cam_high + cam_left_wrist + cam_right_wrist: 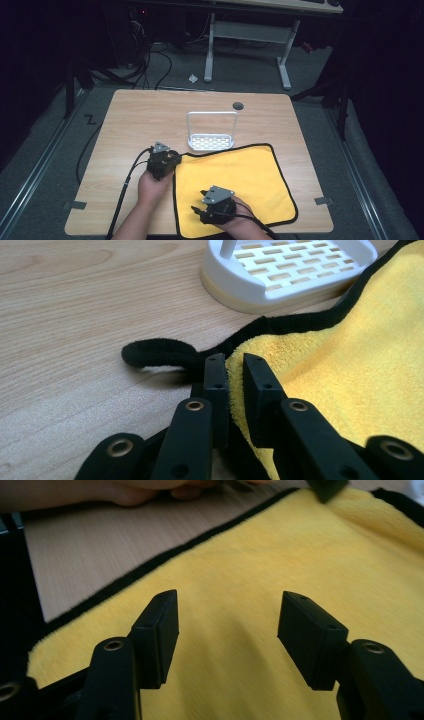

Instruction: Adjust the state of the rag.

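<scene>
A yellow cloth with black edging lies flat on the wooden table's front right part. My left gripper sits at the cloth's far left corner. In the left gripper view its jaws are shut on the yellow cloth just inside the black hem, whose loop curls out to the left. My right gripper hovers low over the cloth's near left area. In the right gripper view its jaws stand open over the yellow cloth, with nothing between them.
A white slotted rack with a tall wire handle stands just beyond the cloth's far edge, close to the left gripper. A round cable hole sits near the table's back. A white desk frame stands on the floor behind.
</scene>
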A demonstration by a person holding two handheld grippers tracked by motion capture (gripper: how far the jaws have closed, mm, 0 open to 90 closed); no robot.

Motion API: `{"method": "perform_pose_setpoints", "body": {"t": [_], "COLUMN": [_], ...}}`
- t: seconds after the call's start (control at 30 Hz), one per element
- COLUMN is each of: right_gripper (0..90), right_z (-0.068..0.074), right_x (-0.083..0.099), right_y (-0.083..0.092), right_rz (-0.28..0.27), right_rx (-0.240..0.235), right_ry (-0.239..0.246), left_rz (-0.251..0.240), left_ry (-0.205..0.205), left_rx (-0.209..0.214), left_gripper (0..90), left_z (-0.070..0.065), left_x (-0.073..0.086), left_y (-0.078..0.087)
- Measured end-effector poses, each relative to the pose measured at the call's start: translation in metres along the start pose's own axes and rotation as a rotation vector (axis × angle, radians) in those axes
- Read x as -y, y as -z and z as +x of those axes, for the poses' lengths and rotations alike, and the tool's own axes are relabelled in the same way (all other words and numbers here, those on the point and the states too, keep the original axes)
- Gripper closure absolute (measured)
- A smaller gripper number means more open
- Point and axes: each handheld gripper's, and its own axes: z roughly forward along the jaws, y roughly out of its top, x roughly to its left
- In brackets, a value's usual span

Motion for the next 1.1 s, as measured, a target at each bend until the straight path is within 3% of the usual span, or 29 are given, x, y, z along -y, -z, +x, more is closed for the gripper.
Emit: {"method": "perform_pose_setpoints", "body": {"t": [0.13,0.4,0.53,0.7,0.77,0.87,0.97,1.1], "right_gripper": [42.0,40.0,46.2,74.6,80.6,83.0,83.0,83.0], "right_z": [0.016,0.034,0.037,0.035,0.034,0.033,0.032,0.032], "right_x": [-0.012,-0.022,-0.021,-0.017,-0.015,-0.016,-0.021,-0.030], "right_y": [-0.017,-0.040,-0.039,-0.033,-0.028,-0.020,-0.012,-0.002], "right_rz": [0.016,0.055,0.062,0.055,0.034,-0.009,-0.049,-0.093], "right_rx": [-0.042,-0.126,-0.085,-0.031,-0.009,0.010,0.029,0.046], "right_ry": [0.024,0.004,0.057,0.084,0.084,0.099,0.108,0.113], "left_rz": [0.000,-0.003,-0.002,-0.002,0.000,-0.002,-0.003,-0.068], "left_ry": [0.009,0.012,0.016,0.017,0.015,0.017,0.046,0.107], "left_rx": [0.007,0.007,0.008,0.006,0.006,0.008,0.043,0.074], "left_gripper": [81.2,81.7,81.6,81.5,81.5,81.6,83.0,83.8], "left_z": [0.001,0.001,0.001,0.002,0.002,0.002,0.005,0.009], "left_x": [0.000,0.000,0.000,0.000,0.000,0.000,0.000,-0.001], "left_y": [0.000,0.000,0.000,0.000,0.001,0.001,0.002,0.008]}}
